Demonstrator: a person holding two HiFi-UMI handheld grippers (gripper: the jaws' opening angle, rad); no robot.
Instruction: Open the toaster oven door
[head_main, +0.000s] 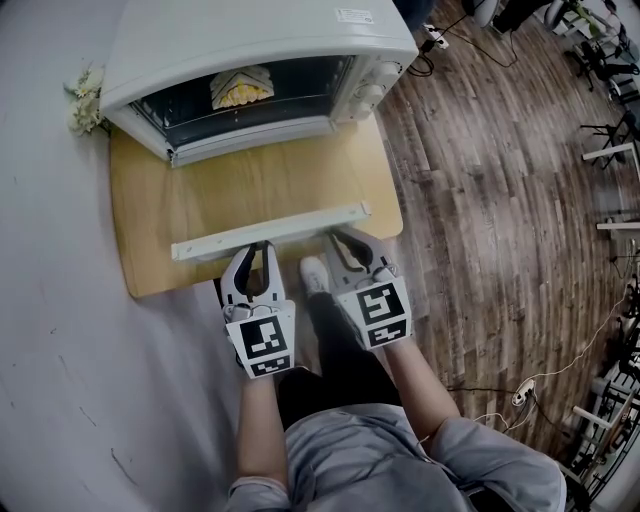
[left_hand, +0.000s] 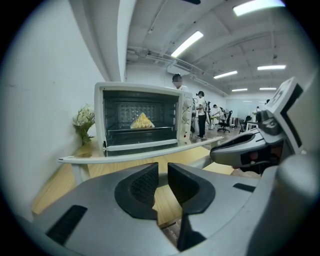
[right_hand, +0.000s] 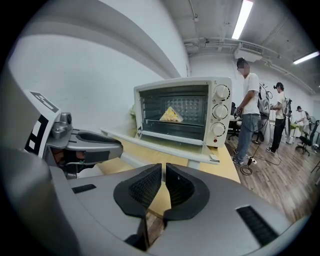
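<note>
The white toaster oven (head_main: 250, 40) stands on a wooden table (head_main: 135, 200). Its glass door (head_main: 250, 180) lies folded down flat, and the white handle bar (head_main: 270, 231) faces me. A yellow piece of food (head_main: 241, 90) sits on the rack inside. My left gripper (head_main: 262, 246) and right gripper (head_main: 345, 237) hang side by side just in front of the handle, touching nothing. The left gripper (left_hand: 163, 187) shows a narrow gap between empty pads, with the handle (left_hand: 140, 156) ahead and above. The right gripper (right_hand: 163, 186) has its pads almost together and empty, below the handle (right_hand: 160, 145).
White flowers (head_main: 85, 100) stand left of the oven by the wall. The table's front edge is right under the grippers, and my legs and a shoe (head_main: 314, 272) are below it. People (right_hand: 247, 107) stand on the wooden floor (head_main: 500, 200) to the right, among cables.
</note>
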